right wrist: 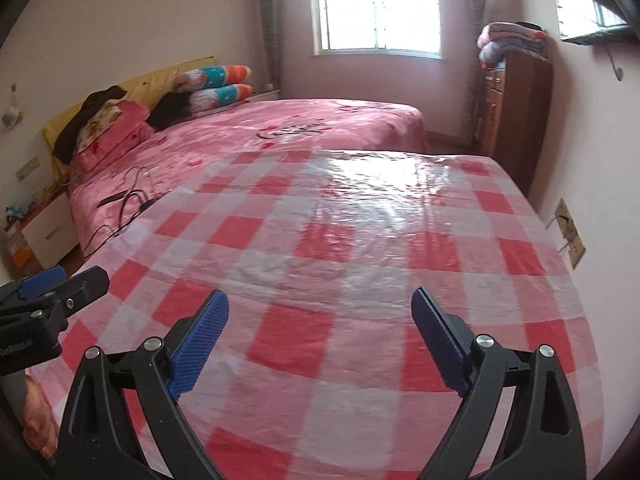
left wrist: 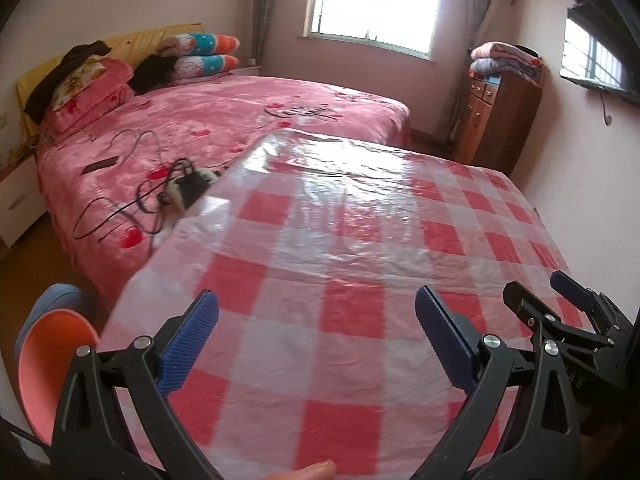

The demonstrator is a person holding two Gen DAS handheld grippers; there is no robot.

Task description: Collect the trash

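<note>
My left gripper [left wrist: 316,308] is open and empty, held over the near part of a table covered with a red and white checked plastic cloth [left wrist: 360,248]. My right gripper [right wrist: 320,312] is open and empty over the same cloth [right wrist: 340,240]. The right gripper also shows at the right edge of the left wrist view [left wrist: 560,304]. The left gripper shows at the left edge of the right wrist view [right wrist: 52,292]. I see no trash on the cloth in either view.
A pink bed [left wrist: 220,128] lies beyond the table, with pillows, a phone [left wrist: 100,166] and a black charger with cables [left wrist: 188,188]. A wooden cabinet [left wrist: 496,120] with folded blankets stands at the far right. An orange stool [left wrist: 52,368] stands left of the table.
</note>
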